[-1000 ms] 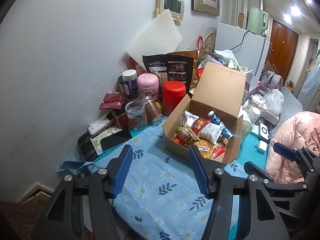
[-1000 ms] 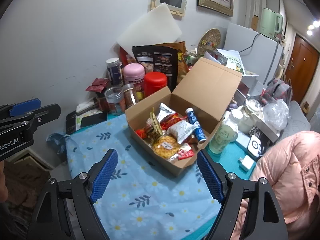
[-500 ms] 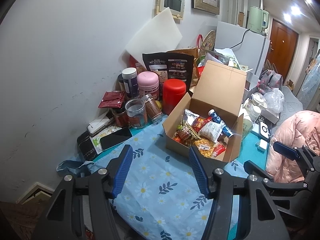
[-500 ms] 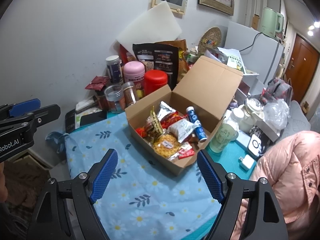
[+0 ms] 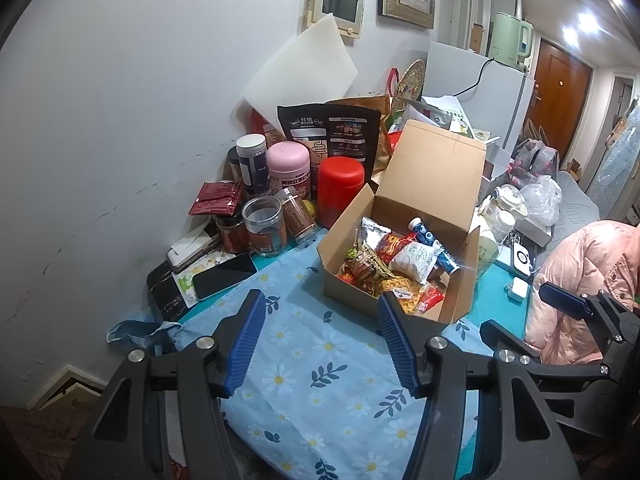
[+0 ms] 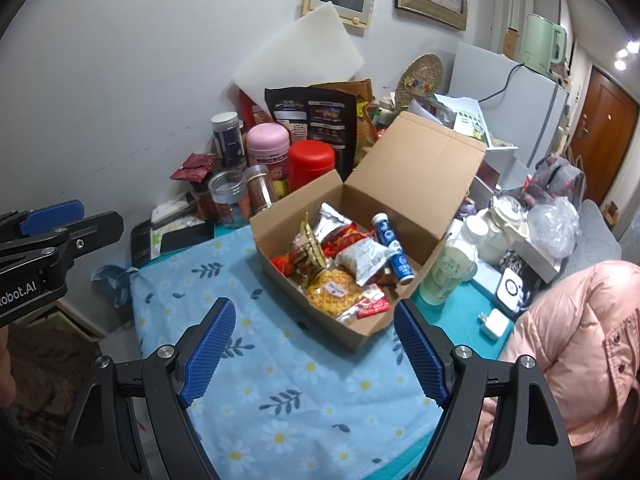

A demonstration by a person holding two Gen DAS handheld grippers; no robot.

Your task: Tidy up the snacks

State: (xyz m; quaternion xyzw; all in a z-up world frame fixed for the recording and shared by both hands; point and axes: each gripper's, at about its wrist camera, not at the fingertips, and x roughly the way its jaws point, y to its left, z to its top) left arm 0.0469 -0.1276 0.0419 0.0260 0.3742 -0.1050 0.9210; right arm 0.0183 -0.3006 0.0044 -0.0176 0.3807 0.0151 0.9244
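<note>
An open cardboard box [image 5: 352, 292] [image 6: 304, 216] stands on the blue flowered cloth [image 5: 312, 364] [image 6: 280, 368], its lid up. Inside lie several snacks: a blue tube [image 5: 434, 244] [image 6: 392, 246], a white packet [image 5: 412, 260] [image 6: 364, 260], a yellow bag [image 6: 332, 292], red packets [image 6: 372, 306] and a silver pouch [image 5: 372, 230]. My left gripper [image 5: 320, 340] is open and empty, above the cloth just before the box. My right gripper [image 6: 314, 348] is open and empty, also short of the box. Each gripper shows at the edge of the other's view.
Jars and tins [image 5: 288, 172] [image 6: 268, 152], a red canister [image 5: 340, 188], a black bag [image 5: 332, 132] and a phone [image 5: 224, 276] crowd the wall side. A glass bottle [image 6: 448, 272], teapot [image 6: 504, 216] and chargers stand right. A pink jacket [image 6: 580, 352] lies at the right.
Both grippers have drifted slightly; the box sits a little higher and farther in both views. Both stay open and empty.
</note>
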